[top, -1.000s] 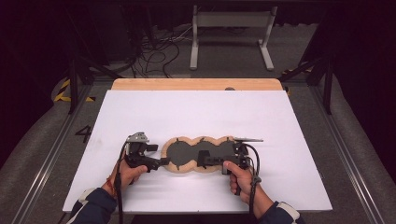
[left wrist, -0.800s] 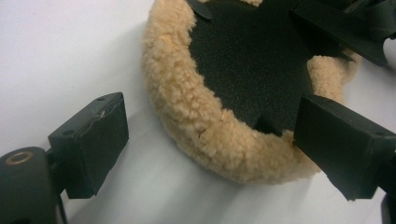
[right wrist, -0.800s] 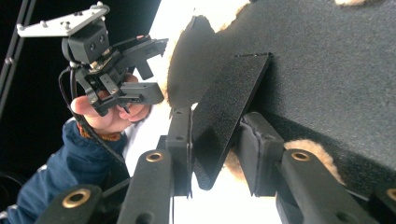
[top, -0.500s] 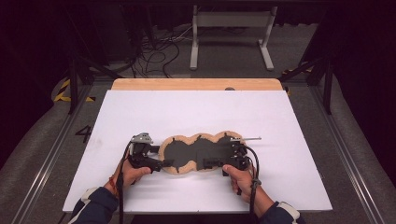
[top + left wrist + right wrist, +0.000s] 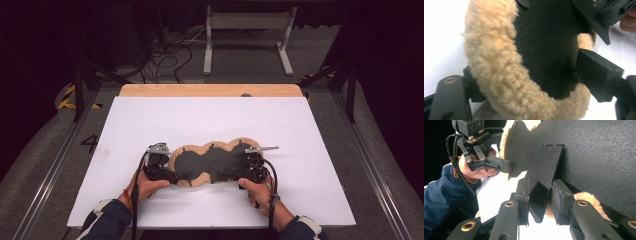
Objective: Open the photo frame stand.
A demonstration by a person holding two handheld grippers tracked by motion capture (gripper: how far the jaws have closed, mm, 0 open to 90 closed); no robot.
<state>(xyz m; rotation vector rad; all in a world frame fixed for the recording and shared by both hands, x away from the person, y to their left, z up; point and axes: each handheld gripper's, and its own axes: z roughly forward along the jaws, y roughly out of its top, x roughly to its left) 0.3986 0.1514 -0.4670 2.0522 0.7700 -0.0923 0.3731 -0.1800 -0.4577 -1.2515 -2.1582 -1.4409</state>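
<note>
**Both grippers on fleece-edged pad**

Right gripper [image 5: 539,202] jaws clamped on a black strap tab [image 5: 544,180] of the pad [image 5: 215,161]. Left gripper [image 5: 524,82] jaws closed across pad's fleece rim [image 5: 496,70], apparently gripping. Pad sits near front of white tabletop [image 5: 210,115], possibly lifted.

1. The pad [image 5: 212,162] now tilts, its far edge lifted off the table [image 5: 320,150].
2. The left gripper [image 5: 170,176] sits nearer the table's near edge.
3. The right gripper [image 5: 232,175] sits slightly farther right.
</note>
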